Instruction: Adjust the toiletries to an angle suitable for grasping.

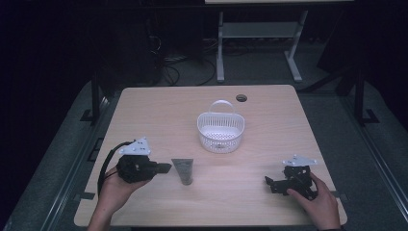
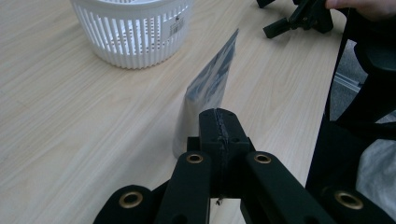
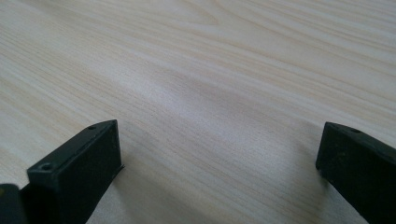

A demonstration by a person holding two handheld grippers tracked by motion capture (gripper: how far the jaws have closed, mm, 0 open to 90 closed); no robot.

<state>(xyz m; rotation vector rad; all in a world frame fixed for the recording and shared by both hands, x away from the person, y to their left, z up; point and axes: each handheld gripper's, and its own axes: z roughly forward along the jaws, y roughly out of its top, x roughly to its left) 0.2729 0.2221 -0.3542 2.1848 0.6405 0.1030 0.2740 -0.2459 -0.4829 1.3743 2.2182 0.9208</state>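
A flat grey tube (image 1: 183,171) lies on the wooden table (image 1: 159,110), its wide crimped end towards the far side. My left gripper (image 1: 167,167) is just left of that end, jaws pressed together with nothing between them. In the left gripper view the shut jaws (image 2: 219,123) sit right in front of the tube (image 2: 210,79); I cannot tell whether they touch it. A white slatted basket (image 1: 211,142) with an upright handle stands empty behind the tube. My right gripper (image 1: 269,183) rests near the front right, open; in its own view the gripper (image 3: 219,154) has bare wood between its jaws.
The basket (image 2: 135,42) is ahead and to the left of the left jaws. The right gripper (image 2: 299,16) shows at the top of the left gripper view. A round cable hole (image 1: 241,98) is near the table's far edge. Dark floor and a desk frame (image 1: 220,48) lie beyond.
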